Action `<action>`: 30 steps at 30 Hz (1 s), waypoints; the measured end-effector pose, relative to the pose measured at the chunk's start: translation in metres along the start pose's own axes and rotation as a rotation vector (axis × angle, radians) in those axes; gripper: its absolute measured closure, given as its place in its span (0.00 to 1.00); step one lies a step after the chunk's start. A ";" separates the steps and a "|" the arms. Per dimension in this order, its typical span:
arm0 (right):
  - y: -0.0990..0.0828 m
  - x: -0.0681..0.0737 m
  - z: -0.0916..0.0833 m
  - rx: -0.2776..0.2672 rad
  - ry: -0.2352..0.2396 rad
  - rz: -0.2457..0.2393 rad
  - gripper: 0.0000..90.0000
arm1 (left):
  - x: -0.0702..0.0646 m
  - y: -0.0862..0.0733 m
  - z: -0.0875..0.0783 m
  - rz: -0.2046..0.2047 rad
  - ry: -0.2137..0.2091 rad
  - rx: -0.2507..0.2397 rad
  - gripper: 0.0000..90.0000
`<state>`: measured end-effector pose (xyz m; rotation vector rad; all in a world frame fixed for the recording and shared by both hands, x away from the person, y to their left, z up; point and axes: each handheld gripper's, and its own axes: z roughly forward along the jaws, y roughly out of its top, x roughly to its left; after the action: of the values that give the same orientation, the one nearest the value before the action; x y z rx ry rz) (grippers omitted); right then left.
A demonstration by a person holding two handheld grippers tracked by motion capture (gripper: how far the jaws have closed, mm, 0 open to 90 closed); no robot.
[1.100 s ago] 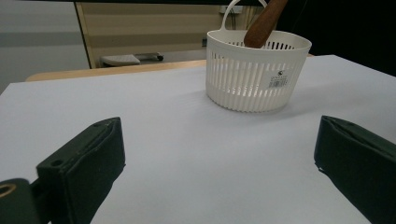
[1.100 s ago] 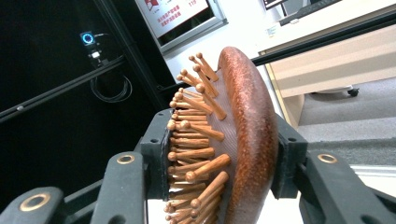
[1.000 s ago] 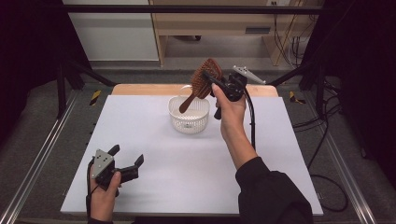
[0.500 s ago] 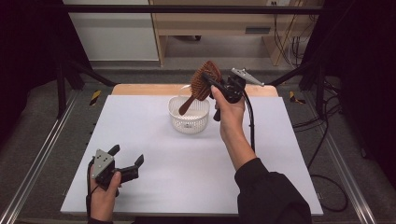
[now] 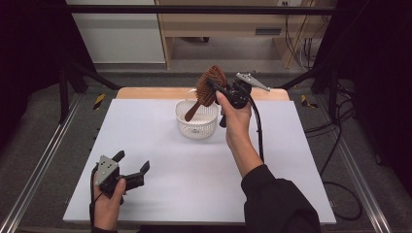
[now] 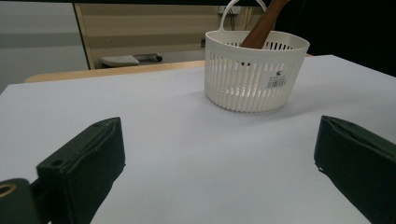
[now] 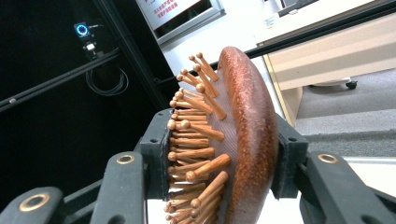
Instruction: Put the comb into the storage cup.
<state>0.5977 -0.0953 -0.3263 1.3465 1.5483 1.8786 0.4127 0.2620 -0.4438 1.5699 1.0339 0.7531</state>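
Note:
A brown wooden hairbrush (image 5: pixel 210 87) hangs tilted over a white slatted basket (image 5: pixel 196 124), its handle reaching down inside the rim. My right gripper (image 5: pixel 217 90) is shut on the brush's head. In the right gripper view the jaws clamp the hairbrush (image 7: pixel 233 149), one on the bristle pins and one on the rounded back. My left gripper (image 5: pixel 131 162) rests open near the table's front left corner, nothing between its fingers. In the left gripper view the basket (image 6: pixel 254 70) stands ahead with the brush handle (image 6: pixel 261 28) poking out of it.
The white table top (image 5: pixel 194 179) spreads between the two hands. A wooden strip (image 5: pixel 145 92) runs along the far edge. Metal rails flank the table, and cables lie on the floor at the right.

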 end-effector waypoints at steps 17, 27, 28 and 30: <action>-0.020 -0.005 0.010 0.012 -0.006 0.015 0.57 | 0.000 0.000 0.000 -0.002 -0.003 0.001 0.02; -0.031 -0.009 0.017 0.010 -0.018 0.034 0.57 | 0.001 0.000 0.000 -0.003 -0.005 0.002 0.02; -0.032 -0.010 0.018 0.010 -0.019 0.034 0.57 | 0.001 0.000 0.000 -0.003 -0.005 0.002 0.02; -0.035 -0.011 0.020 0.011 -0.024 0.043 0.57 | 0.001 -0.001 0.000 -0.003 -0.006 0.003 0.02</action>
<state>0.6096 -0.0810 -0.3634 1.4125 1.5318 1.8754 0.4132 0.2623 -0.4445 1.5717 1.0331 0.7449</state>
